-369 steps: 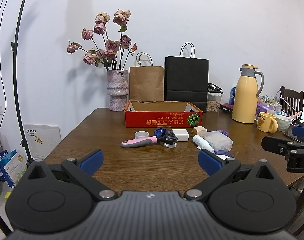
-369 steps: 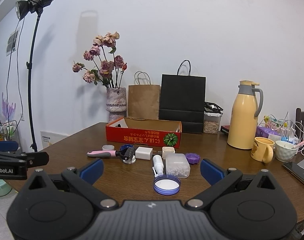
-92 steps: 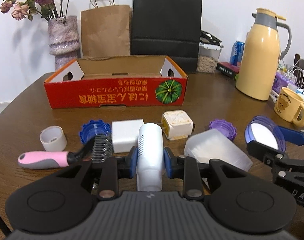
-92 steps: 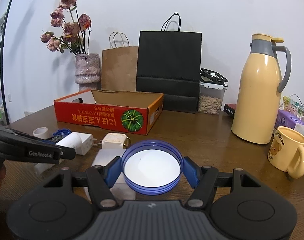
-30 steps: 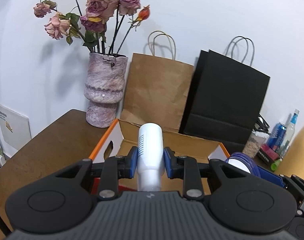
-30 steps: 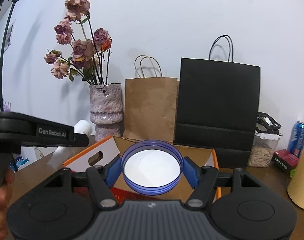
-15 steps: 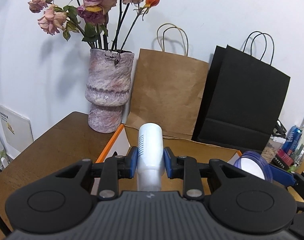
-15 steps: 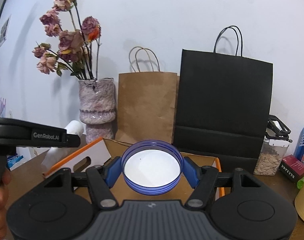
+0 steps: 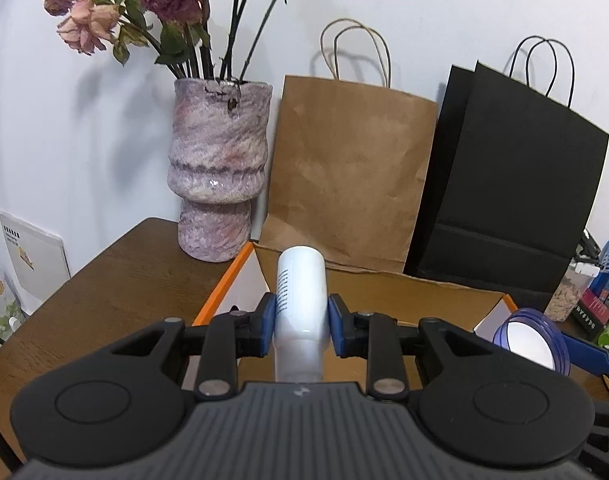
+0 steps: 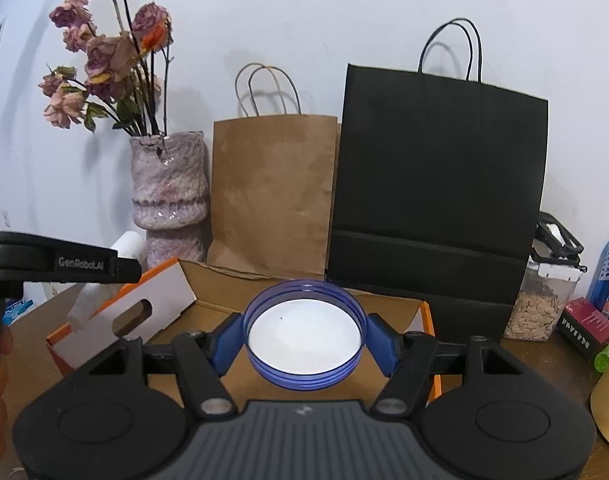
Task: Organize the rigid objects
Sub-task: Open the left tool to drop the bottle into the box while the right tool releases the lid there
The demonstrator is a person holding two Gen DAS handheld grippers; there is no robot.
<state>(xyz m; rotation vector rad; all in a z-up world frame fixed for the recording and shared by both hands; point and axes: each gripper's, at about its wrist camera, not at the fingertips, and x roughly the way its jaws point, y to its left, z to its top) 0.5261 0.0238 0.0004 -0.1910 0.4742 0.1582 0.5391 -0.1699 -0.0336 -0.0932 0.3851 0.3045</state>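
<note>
While over box [image 9: 404, 292] | left gripper [image 9: 300, 320] clamps bottle [image 9: 301, 296] | right gripper [image 10: 304, 340] clamps lid [image 10: 304, 334]

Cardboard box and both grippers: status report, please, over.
Left gripper shut on white bottle. Right gripper shut on blue lid. Both over cardboard box. Nothing blocking.

Glossy white plastic bottle [image 9: 301, 292]; matt cardboard box [image 10: 208, 312]; rough, perhaps ceramic vase [image 9: 220, 168]; wooden table [image 9: 104, 280].

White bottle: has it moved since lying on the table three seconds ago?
Yes. The white bottle, clamped in the left tool, was lifted and carried forward over the cardboard box.
</note>
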